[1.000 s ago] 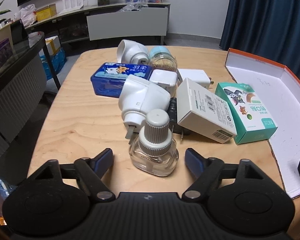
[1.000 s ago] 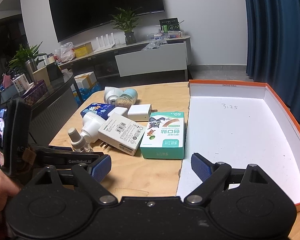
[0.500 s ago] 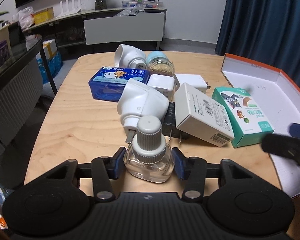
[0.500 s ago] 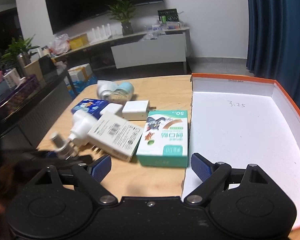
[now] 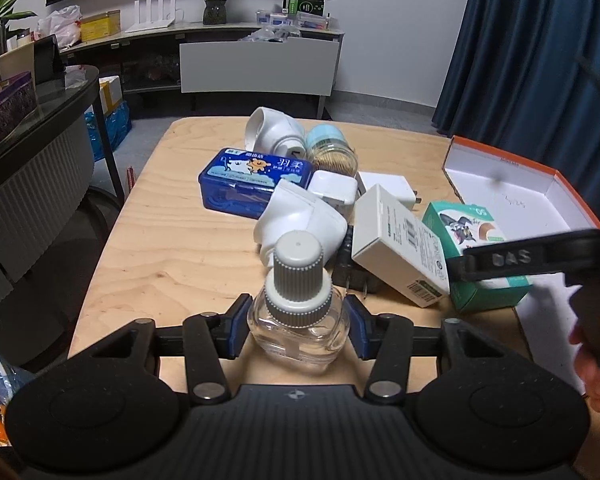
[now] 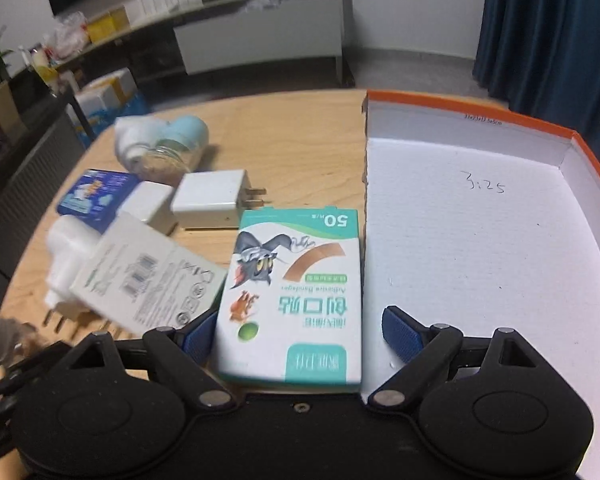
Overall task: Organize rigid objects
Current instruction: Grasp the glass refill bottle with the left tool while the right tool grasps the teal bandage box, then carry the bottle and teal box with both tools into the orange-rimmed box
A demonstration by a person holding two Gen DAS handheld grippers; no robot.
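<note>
A clear glass bottle with a grey ribbed cap (image 5: 298, 304) stands upright on the wooden table (image 5: 172, 248), and my left gripper (image 5: 298, 328) is shut on its glass body. In the right wrist view the green bandage box (image 6: 292, 292) lies flat between the blue pads of my right gripper (image 6: 296, 334), which stands open around the box's near end. The left pad sits close to the box; the right pad is clear of it. The orange-edged white box lid (image 6: 480, 232) lies right of the bandage box.
Behind the bottle lie a white plug-in heater (image 5: 300, 224), a grey-white carton (image 5: 400, 244), a blue tin (image 5: 256, 180), two white chargers (image 6: 212, 200), a jar with a blue lid (image 5: 332, 152) and another white heater (image 5: 272, 132). A person's hand (image 5: 596, 368) shows at right.
My left gripper closed on the glass bottle. My right gripper moved forward and down until the bandage box came between its open jaws; its arm now shows at the right of the left wrist view.
</note>
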